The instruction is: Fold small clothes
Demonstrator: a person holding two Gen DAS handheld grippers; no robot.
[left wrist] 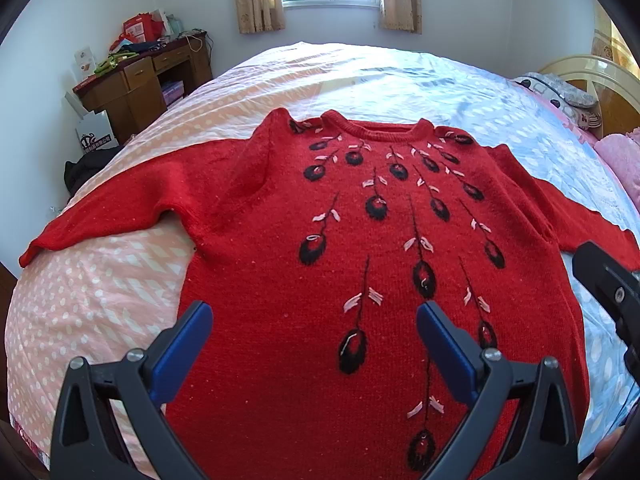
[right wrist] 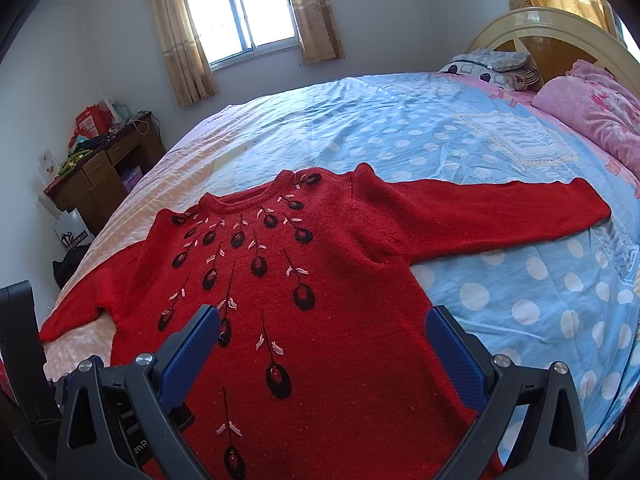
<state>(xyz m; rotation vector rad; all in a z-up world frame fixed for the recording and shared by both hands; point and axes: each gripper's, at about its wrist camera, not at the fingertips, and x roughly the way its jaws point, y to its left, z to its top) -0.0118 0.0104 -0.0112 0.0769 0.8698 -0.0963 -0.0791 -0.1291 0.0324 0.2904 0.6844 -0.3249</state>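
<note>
A red knitted sweater [left wrist: 280, 264] with black and pink embroidered flowers lies flat, front up, on the bed, collar at the far side and both sleeves spread out sideways. It also shows in the right wrist view [right wrist: 360, 280]. My left gripper [left wrist: 314, 314] is open and empty, held above the sweater's lower body. My right gripper [right wrist: 322, 318] is open and empty, held above the sweater's lower right part. The right gripper's body shows at the right edge of the left wrist view [left wrist: 608, 284]. The sweater's hem is hidden below both views.
The bed sheet is pink dotted on the left [left wrist: 100, 280] and blue dotted on the right [right wrist: 540, 300]. Pink pillows [right wrist: 592, 116] and a headboard [right wrist: 560, 40] are at the right. A wooden desk [left wrist: 140, 80] with clutter stands by the far left wall.
</note>
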